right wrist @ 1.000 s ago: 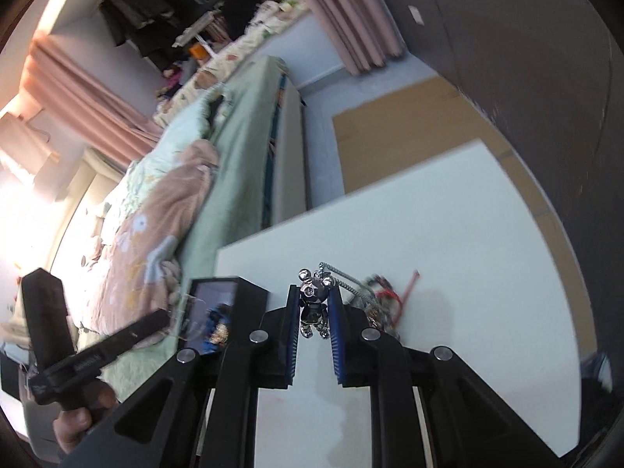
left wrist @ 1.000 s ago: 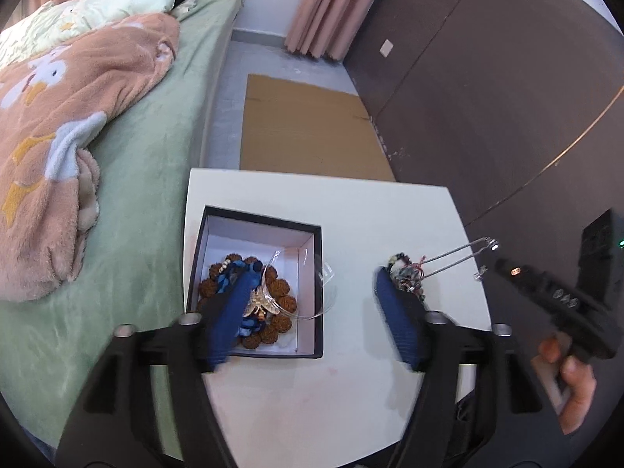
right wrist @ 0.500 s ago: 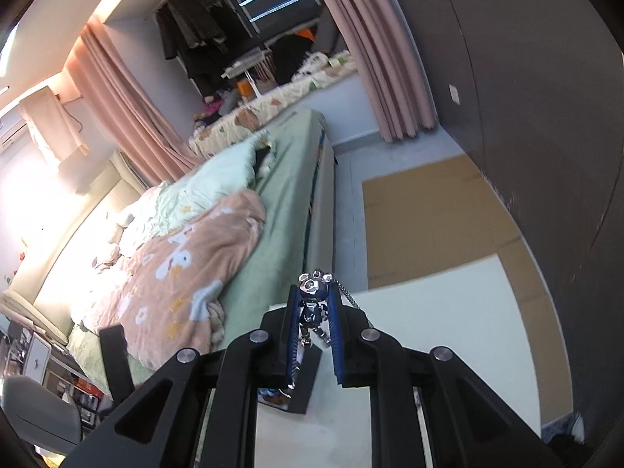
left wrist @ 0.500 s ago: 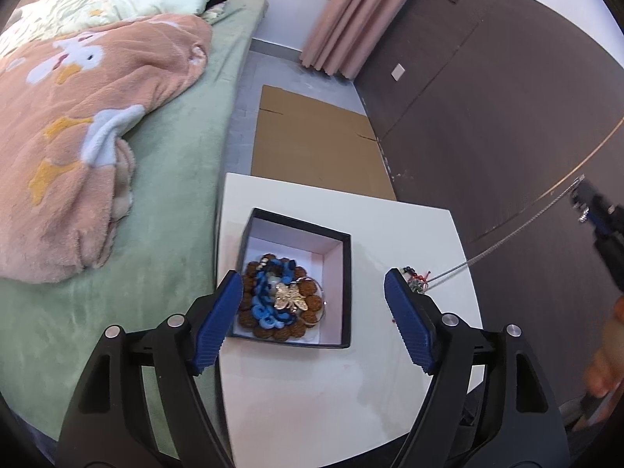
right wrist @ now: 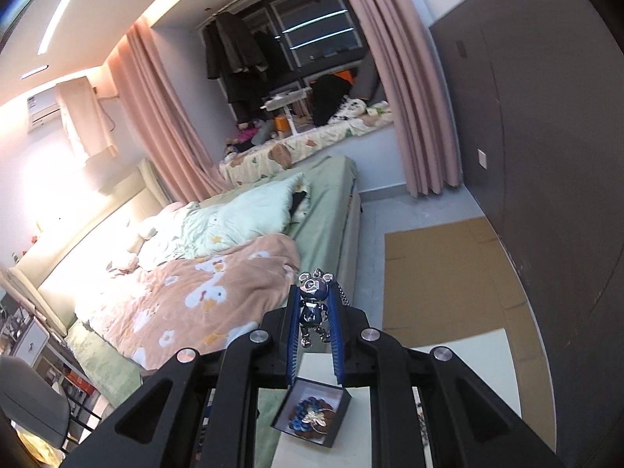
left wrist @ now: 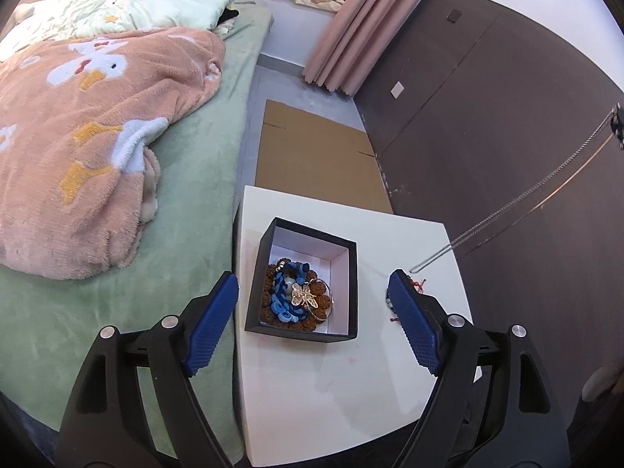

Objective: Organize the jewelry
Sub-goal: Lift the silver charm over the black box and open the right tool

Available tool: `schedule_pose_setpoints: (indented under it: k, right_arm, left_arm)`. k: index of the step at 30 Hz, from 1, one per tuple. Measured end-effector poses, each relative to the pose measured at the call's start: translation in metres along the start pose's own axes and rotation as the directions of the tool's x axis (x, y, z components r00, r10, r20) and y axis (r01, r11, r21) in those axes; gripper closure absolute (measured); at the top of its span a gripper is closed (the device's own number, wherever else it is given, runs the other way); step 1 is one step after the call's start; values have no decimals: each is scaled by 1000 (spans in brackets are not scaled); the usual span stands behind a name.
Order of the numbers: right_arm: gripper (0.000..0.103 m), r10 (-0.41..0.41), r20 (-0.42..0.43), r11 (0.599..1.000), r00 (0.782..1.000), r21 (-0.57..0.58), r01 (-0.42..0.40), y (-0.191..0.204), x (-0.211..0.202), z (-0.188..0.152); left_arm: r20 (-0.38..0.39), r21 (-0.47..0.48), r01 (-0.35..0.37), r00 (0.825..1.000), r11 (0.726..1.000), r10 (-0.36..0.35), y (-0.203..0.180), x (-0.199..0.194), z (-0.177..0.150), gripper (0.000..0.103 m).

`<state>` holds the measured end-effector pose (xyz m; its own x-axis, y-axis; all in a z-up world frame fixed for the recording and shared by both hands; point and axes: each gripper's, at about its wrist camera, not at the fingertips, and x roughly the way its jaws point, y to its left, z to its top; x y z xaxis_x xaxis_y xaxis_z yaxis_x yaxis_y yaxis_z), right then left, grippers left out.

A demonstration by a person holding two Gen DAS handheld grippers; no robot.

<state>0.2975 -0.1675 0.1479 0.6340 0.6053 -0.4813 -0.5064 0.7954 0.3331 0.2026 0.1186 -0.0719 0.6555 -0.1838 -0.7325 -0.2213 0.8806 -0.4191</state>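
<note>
Right gripper point(right wrist: 315, 312) is clamped on a silver bear pendant point(right wrist: 313, 306), blue pads pressed on both sides of the bear, head poking out past the fingertips. It's held high above the white table point(left wrist: 312, 397); the right wrist view looks down on the black box point(right wrist: 312, 415) far below, between the gripper's arms. The pendant's chain point(left wrist: 514, 202) shows in the left wrist view as a long taut silver line running from the upper right edge down to the table's right side, its low end just beside the small pile of red-thread jewelry point(left wrist: 417, 286); can't tell if the chain end touches the tabletop. Left gripper point(left wrist: 312, 323) is wide apart, holding nothing, hovering above the table with the box seen between its blue pads point(left wrist: 212, 323). The right-hand pad partly hides the red-thread pile. The box sits open on the table's left half, white lining inside, holding a brown bead bracelet point(left wrist: 273, 292), a blue cord piece point(left wrist: 282, 296) and a gold butterfly piece point(left wrist: 304, 296) on a thin clear hoop, all stacked at the near end. Bed with green sheet point(left wrist: 187, 241) touches the table's left edge; flat cardboard point(left wrist: 312, 160) lies on the floor beyond.
</note>
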Motion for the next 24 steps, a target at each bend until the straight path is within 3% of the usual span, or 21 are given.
schedule_pose_setpoints:
  k: [6,14,24]
  right_arm:
    - [89,35,-15,999,999,-40,-35,30,9,9]
    - [89,68,-26,995,997,-74,-70,59,19,16]
    - [89,58,-121,996,991,-57,-66,56,63,-17]
  left_arm:
    - [38,4,-20,999,1000,20,6,-16,-1,7]
    - [53,-27,-35,998,999,36,24,-27,-1,7]
    - [49,-53,-40,998,998,42,41,-26,-5,7]
